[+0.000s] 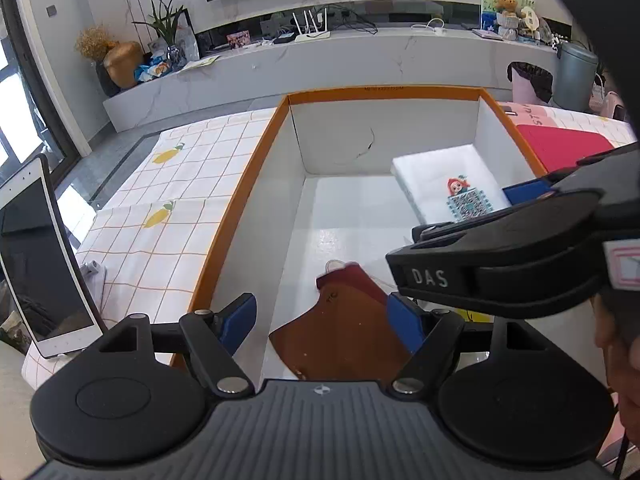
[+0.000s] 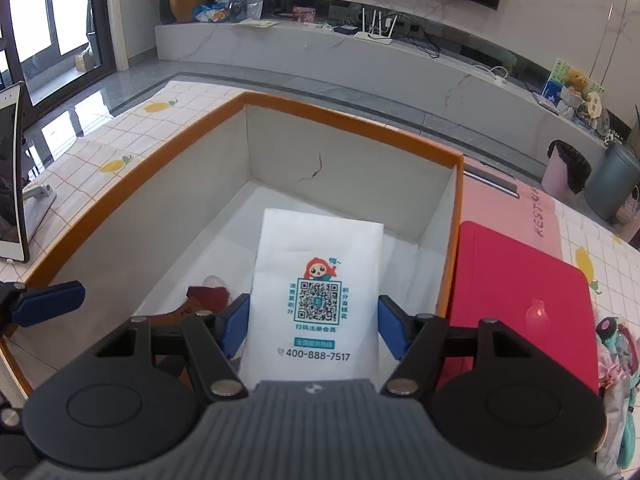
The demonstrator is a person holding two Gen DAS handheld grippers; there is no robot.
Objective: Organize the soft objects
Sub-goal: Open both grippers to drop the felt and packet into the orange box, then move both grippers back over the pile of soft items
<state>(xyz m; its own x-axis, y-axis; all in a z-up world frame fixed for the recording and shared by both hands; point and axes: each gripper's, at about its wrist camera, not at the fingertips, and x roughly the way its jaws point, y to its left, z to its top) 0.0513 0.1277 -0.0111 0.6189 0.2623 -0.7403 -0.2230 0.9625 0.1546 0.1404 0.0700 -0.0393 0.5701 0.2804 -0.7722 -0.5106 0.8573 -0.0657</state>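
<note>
An orange-rimmed white box [image 1: 256, 184] [image 2: 132, 184] stands on the table. Inside lie a brown and dark red soft pouch [image 1: 340, 328] [image 2: 208, 296] and a white soft packet with a QR code [image 1: 452, 188] [image 2: 320, 280]. My left gripper [image 1: 326, 320] is open above the box, its blue pads either side of the brown pouch, which rests on the box floor. My right gripper [image 2: 314, 320] is open with its pads either side of the white packet, which lies in the box. The right gripper also shows in the left wrist view [image 1: 520, 248].
A tablet on a stand [image 1: 40, 256] [image 2: 8, 184] is at the left on the lemon-print tablecloth [image 1: 160, 216]. A red case [image 2: 516, 300] and pink item [image 2: 508, 208] lie right of the box. Soft toys [image 2: 620, 360] sit at the far right.
</note>
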